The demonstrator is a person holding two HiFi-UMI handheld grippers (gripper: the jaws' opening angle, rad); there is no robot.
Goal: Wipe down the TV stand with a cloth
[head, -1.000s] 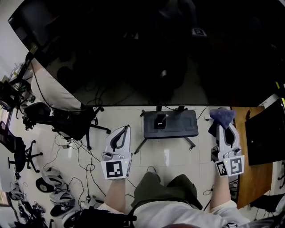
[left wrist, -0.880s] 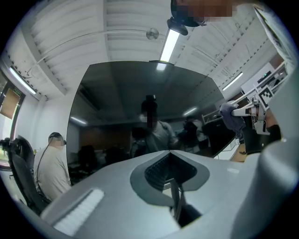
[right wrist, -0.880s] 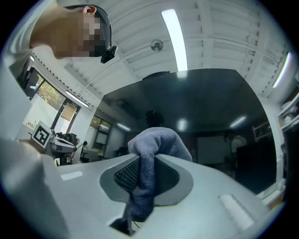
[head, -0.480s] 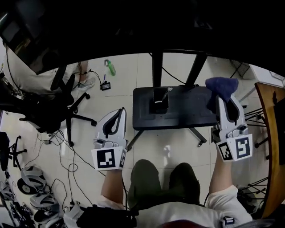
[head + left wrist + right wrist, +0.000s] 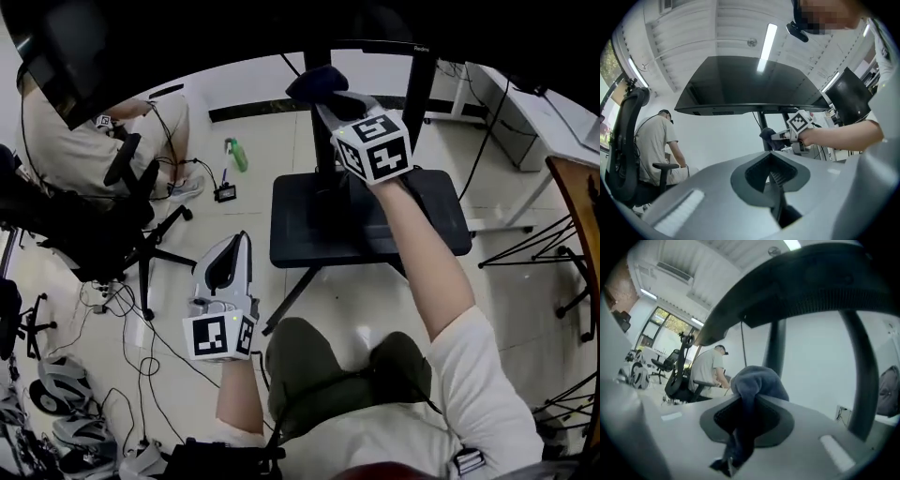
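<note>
Head view catches the right gripper (image 5: 323, 101) stretched out over the TV stand (image 5: 309, 230), its jaws clenched on a bunched blue cloth (image 5: 307, 82) held high against the stand's left post (image 5: 324, 150). A second ago that gripper hung low off the stand's right side, and half a second ago it sat at the right edge of the black base shelf. It has since swung up and across, the forearm now lying diagonally above the shelf.

Right gripper view confirms the grasp: a fold of cloth runs down between the two jaws and balloons out past their tips, with the post rising just behind it under the dark TV (image 5: 820, 282). Whether cloth and post actually touch cannot be settled from any angle, though the left gripper view puts them together or very nearly so.

The left gripper (image 5: 232, 251) has barely moved. It hangs off the stand's front left corner, over the floor, jaws pressed together on nothing.

Judged from this, the reach marks the shift from carrying the cloth in to working the upright. The shelf below looks not yet wiped, and the long reach leaves little room to press firmly.
</note>
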